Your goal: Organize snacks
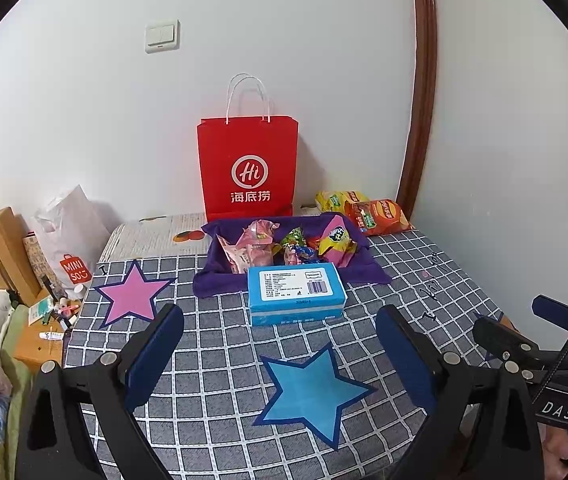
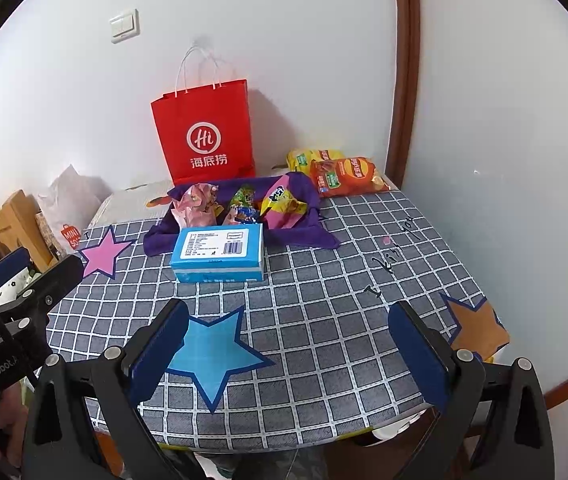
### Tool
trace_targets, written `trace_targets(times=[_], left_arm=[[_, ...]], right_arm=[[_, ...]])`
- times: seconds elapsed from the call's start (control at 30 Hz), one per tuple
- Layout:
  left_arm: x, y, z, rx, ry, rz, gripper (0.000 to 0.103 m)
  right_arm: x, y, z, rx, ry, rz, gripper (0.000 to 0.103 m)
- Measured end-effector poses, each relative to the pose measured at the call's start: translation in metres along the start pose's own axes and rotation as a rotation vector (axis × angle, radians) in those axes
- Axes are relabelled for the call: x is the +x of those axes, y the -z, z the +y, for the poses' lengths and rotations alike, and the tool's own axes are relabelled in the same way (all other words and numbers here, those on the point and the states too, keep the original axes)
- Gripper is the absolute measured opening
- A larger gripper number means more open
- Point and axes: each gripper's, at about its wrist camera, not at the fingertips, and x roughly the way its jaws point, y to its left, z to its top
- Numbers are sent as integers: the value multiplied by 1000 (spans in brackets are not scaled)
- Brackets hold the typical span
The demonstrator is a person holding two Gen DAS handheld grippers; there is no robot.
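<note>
White-walled corner, grid-pattern tablecloth (image 1: 424, 280). Behind the blue box (image 1: 296, 292): red paper bag (image 1: 248, 168), then purple cloth (image 1: 220, 280) heaped with snack packets (image 1: 260, 246) (chip bags (image 1: 376, 214) off right). Box dead ahead, long axis crosswise, nearer left gripper (image 1: 280, 360) than right gripper (image 2: 288, 352); both gaping, empty.

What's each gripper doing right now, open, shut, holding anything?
Left gripper: open, holding nothing, above the table.
Right gripper: open, holding nothing, above the table.
</note>
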Motion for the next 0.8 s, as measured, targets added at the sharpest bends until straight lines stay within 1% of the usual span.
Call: trace_targets(times=[0.8], left_arm=[[0,2,-2,4,4,1,97]], right_arm=[[-4,-1,-3,5,-5,-7,99]])
